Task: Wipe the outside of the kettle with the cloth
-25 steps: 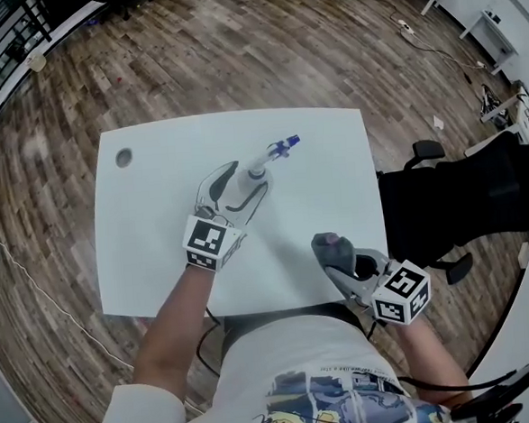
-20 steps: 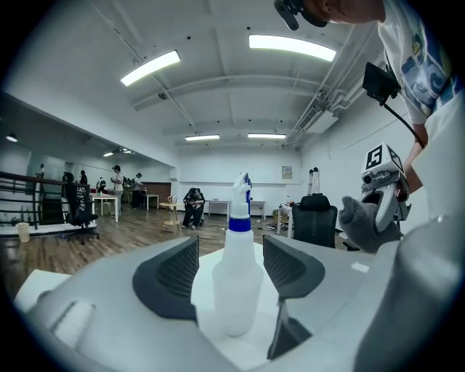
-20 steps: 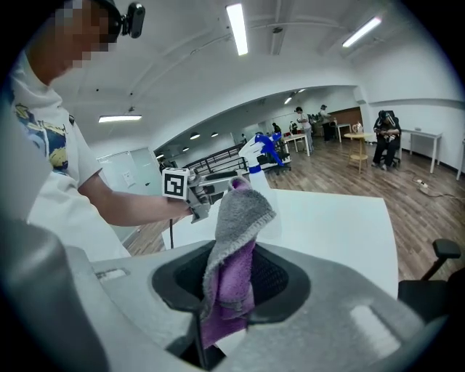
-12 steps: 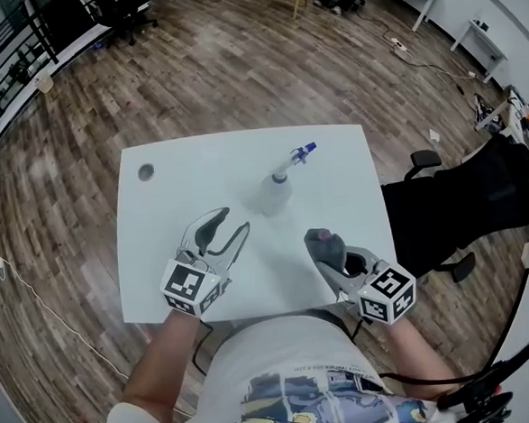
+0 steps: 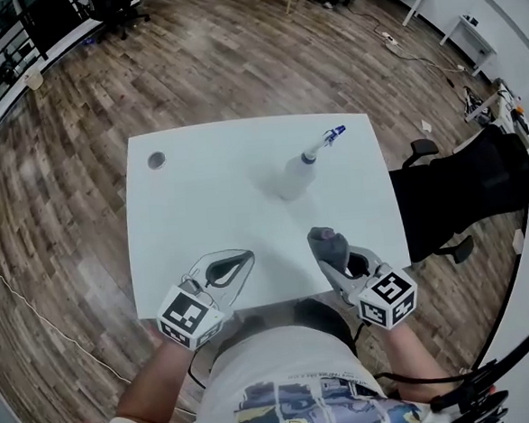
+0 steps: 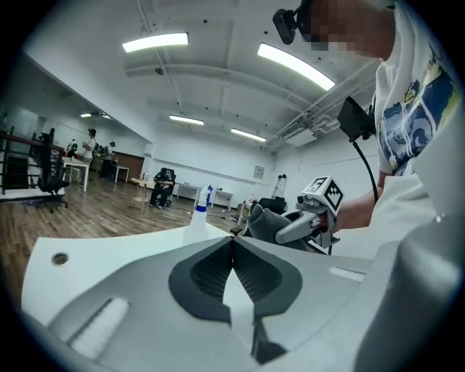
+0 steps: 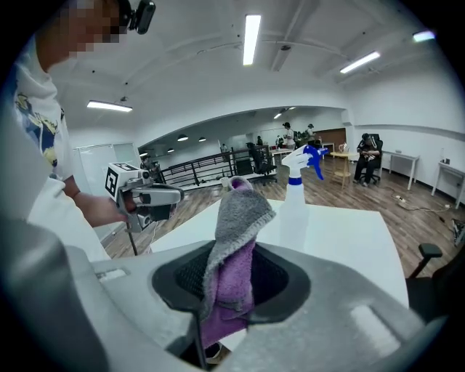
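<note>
No kettle shows in any view. A clear spray bottle (image 5: 300,174) with a blue nozzle stands upright on the white table (image 5: 201,201), also visible in the left gripper view (image 6: 197,218) and the right gripper view (image 7: 294,211). My right gripper (image 5: 326,243) hovers over the table's front right part, shut on a grey and purple cloth (image 7: 236,232) that sticks up from its jaws. My left gripper (image 5: 248,252) is at the front edge, well short of the bottle. Its jaws have just been closing and now meet (image 6: 232,241) with nothing between them.
A small round dark spot (image 5: 156,159) sits in the table's far left corner. A black office chair (image 5: 466,192) stands to the right of the table. Wooden floor surrounds it, with more desks and chairs far back.
My left gripper let go of the spray bottle, drew back to the table's front edge and closed its jaws. The right gripper with the cloth shifted a little.
</note>
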The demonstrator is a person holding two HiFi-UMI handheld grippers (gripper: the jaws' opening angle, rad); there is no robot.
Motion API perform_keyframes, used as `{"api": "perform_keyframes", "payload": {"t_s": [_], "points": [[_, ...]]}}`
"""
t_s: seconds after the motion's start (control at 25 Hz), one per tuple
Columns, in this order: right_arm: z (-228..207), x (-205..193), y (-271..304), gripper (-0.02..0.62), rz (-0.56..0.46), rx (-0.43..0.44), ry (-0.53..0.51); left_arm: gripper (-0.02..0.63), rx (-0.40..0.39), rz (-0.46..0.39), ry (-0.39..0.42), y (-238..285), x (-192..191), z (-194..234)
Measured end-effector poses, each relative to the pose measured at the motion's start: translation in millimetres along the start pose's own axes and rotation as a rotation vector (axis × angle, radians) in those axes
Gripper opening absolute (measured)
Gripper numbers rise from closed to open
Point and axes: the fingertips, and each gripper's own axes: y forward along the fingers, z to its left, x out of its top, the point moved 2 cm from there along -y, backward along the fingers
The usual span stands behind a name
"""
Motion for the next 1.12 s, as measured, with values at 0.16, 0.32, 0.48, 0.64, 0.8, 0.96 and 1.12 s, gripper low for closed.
{"api": "perform_keyframes", "payload": {"t_s": [0.16,0.32,0.48,0.64,0.8,0.96,1.12], "points": [[18,0,-5,0.117,0.022,-0.006,-0.028,0.002,-0.029,0.034,-0.043,-10,-13,-3],[27,1,-14,0.117,0.009,-0.022,-0.044,0.002,-0.036,0.039,-0.069,-18,-14,-11],[42,3,-11,0.117,-0.005,-0.007,-0.085,0.002,-0.035,0.020,-0.096,-33,-7,-20],[49,6,-24,0.117,-0.039,0.023,-0.109,0.002,-0.018,0.031,-0.076,-35,-2,-44],[53,-3,-46,0.117,-0.061,0.038,-0.130,0.002,-0.013,0.055,-0.045,-25,-3,-73],[52,-22,-68,0.117,-0.068,0.071,-0.140,0.002,-0.017,0.050,-0.030,-9,1,-113],[56,-37,-90,0.117,-0.085,0.096,-0.142,0.002,-0.013,0.069,-0.018,0,-2,-152]]}}
